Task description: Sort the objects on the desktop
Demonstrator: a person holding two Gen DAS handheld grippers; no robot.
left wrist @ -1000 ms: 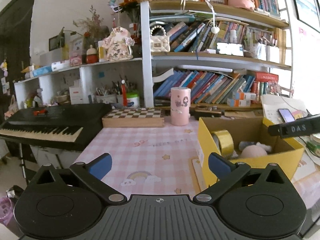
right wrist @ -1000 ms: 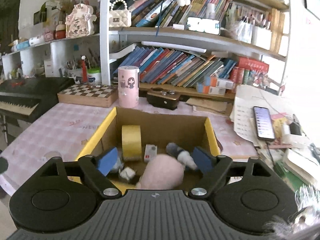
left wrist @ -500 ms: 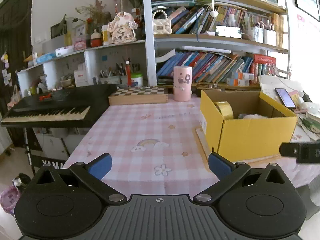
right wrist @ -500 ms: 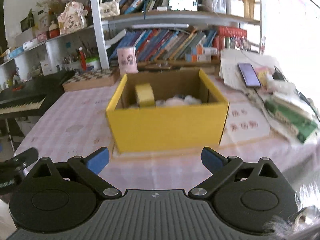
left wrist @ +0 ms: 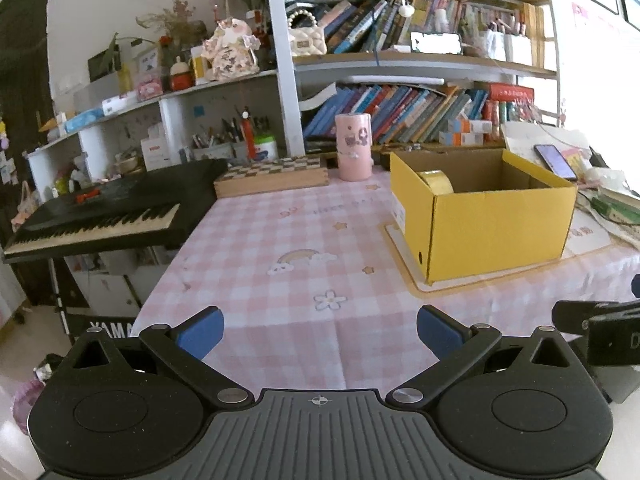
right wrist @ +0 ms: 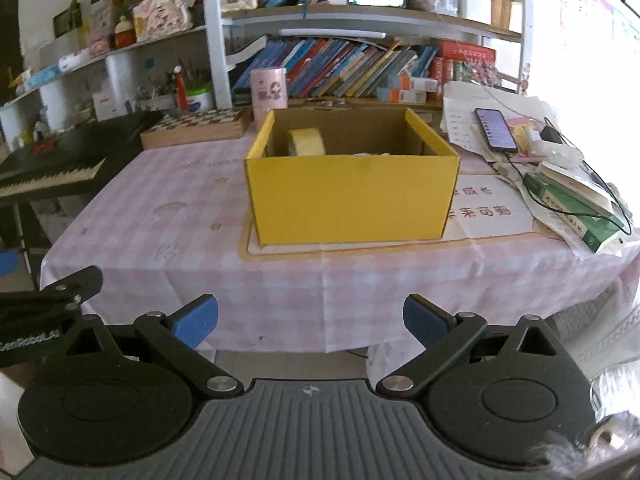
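While our left gripper hangs wide and empty over the pink checked tablecloth's near edge, the open yellow cardboard box sits right. Our right gripper, equally wide, now floats off that edge, box farther away than before.

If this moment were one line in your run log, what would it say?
left gripper: open, empty | right gripper: open, empty | yellow cardboard box: on pink checked tablecloth | yellow tape roll: inside box
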